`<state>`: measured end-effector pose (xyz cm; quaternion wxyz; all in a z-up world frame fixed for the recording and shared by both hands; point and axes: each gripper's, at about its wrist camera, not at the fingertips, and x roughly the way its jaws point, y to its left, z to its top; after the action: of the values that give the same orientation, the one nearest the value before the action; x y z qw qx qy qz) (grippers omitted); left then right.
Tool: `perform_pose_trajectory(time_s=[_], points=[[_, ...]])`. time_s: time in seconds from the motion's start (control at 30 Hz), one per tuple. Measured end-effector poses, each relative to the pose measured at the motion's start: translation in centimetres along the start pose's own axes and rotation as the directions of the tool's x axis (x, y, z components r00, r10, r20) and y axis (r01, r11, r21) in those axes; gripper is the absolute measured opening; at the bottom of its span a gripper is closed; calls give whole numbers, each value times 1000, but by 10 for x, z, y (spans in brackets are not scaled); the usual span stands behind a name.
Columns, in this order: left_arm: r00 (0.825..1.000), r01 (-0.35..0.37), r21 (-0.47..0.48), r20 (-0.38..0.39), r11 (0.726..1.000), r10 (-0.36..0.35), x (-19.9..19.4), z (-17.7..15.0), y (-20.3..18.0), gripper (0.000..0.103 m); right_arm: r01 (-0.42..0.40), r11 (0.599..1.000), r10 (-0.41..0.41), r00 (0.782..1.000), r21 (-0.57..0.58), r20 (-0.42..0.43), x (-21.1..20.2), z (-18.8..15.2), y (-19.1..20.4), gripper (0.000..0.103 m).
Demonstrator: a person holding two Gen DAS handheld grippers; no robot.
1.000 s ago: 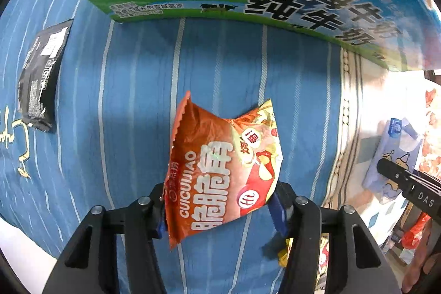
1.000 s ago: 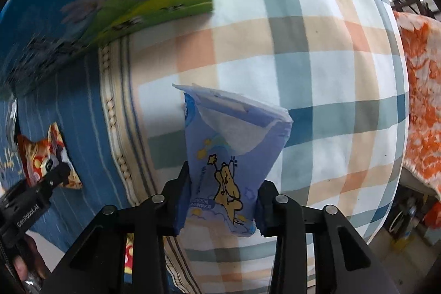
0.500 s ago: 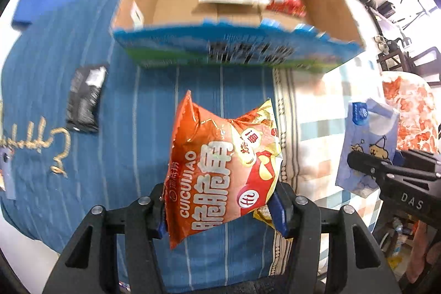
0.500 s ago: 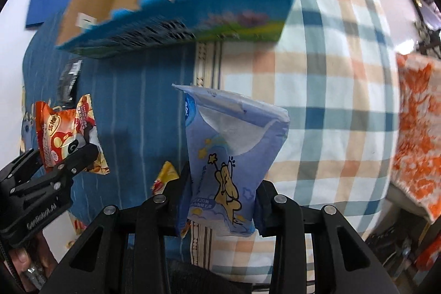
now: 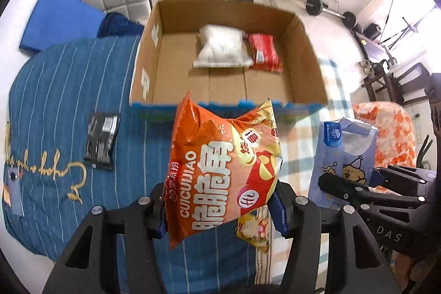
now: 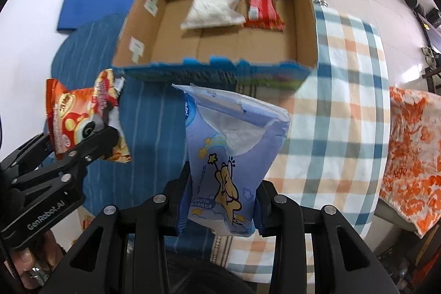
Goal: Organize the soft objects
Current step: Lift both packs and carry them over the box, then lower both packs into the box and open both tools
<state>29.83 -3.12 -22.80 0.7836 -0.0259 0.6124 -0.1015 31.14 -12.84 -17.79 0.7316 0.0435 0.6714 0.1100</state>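
Observation:
My left gripper (image 5: 220,208) is shut on an orange snack bag (image 5: 220,172), held high above the bed; it also shows in the right wrist view (image 6: 82,115). My right gripper (image 6: 220,205) is shut on a blue tissue pack (image 6: 231,153), which also shows in the left wrist view (image 5: 344,153). An open cardboard box (image 5: 311,59) lies ahead of both, holding a white bag (image 5: 223,50) and a red packet (image 5: 264,53). The box also shows in the right wrist view (image 6: 304,18).
A black packet (image 5: 102,141) lies on the blue striped cover (image 5: 55,101) at left. A yellow snack packet (image 5: 252,229) lies below my left gripper. A checked cover (image 6: 344,90) is at right, an orange cloth (image 6: 413,150) beyond it. Chairs and gym weights stand behind.
Both grippers have risen with their packs and now look down into the open box from above. The grips have not changed.

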Motion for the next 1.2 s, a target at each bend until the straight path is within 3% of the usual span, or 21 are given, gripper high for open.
perform_pose_trajectory(time_s=[0.23, 0.43, 0.73, 0.93, 1.2], points=[[999, 29, 17, 40, 999, -29, -14, 52, 2, 54, 12, 1000, -12, 997, -2, 79, -34, 53, -1, 39], [1000, 4, 23, 26, 1000, -5, 1, 118, 17, 54, 53, 998, -54, 995, 17, 87, -24, 110, -16, 39], [986, 16, -70, -164, 997, -27, 104, 202, 57, 54, 63, 997, -60, 996, 36, -67, 75, 183, -46, 39], [968, -16, -83, -252, 996, -6, 159, 221, 70, 54, 109, 994, -110, 979, -15, -174, 137, 195, -51, 39], [957, -43, -88, -289, 995, 16, 192, 235, 76, 54, 126, 991, -132, 965, -40, -225, 170, 201, -55, 39]])
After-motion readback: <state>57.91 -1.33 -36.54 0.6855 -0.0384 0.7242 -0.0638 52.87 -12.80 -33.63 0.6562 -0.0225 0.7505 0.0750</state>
